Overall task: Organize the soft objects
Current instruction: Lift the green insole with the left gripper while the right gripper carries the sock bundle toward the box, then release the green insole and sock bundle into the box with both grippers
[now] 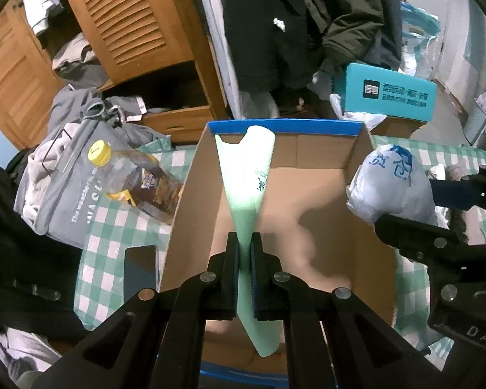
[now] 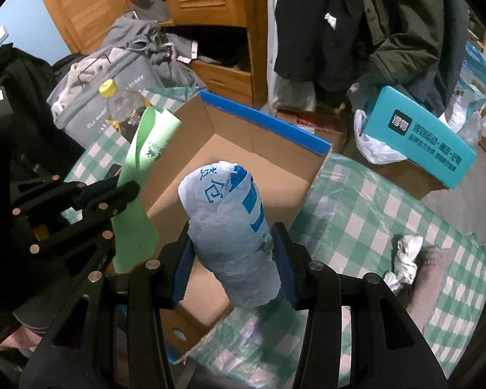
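Observation:
My left gripper is shut on a light green foam sheet and holds it upright over an open cardboard box with a blue rim. The sheet also shows in the right wrist view, with the left gripper at the box's left side. My right gripper is shut on a crumpled white plastic bag with blue print, above the box's near right corner. That bag and the right gripper show at the right in the left wrist view.
The box stands on a green-and-white checked cloth. A yellow-capped bottle and a grey bag of clothes lie left of the box. A teal box sits at the back right. Crumpled white paper lies on the cloth.

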